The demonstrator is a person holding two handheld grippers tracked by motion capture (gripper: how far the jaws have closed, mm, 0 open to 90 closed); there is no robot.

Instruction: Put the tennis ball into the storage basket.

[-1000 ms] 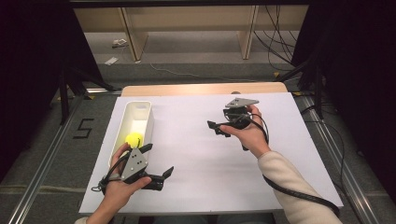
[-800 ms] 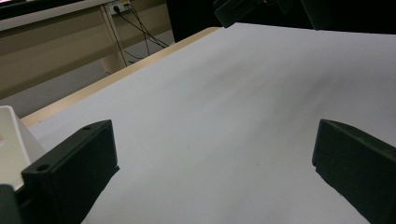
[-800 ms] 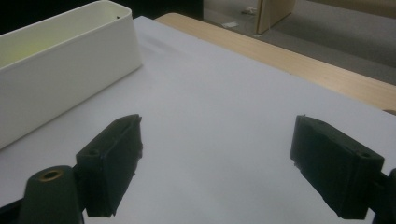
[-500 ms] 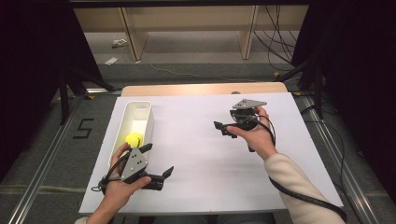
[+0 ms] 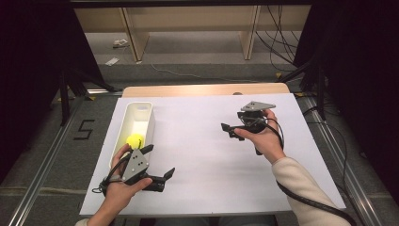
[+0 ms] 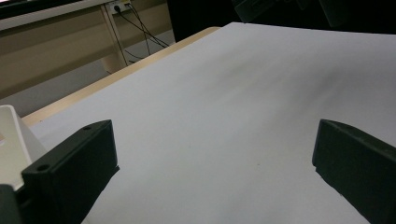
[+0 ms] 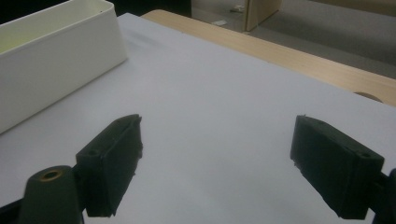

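A long white bin lies at the left of the white-covered table, with a yellow ball in its near end. My left gripper is held just in front of the bin's near end, open, jaws pointing right, nothing between them. In the left gripper view the left gripper frames bare white surface, with a corner of the bin at the left edge. My right gripper hovers right of centre, open and empty, jaws pointing left. The right gripper faces the bin across bare sheet.
A strip of wooden tabletop shows along the far edge. Beyond it stand a wooden shelf frame and loose cables on the floor. Metal rails run along both sides of the table.
My right gripper has drifted a little to the right, still open. The left gripper, the bin and the ball have stayed put.
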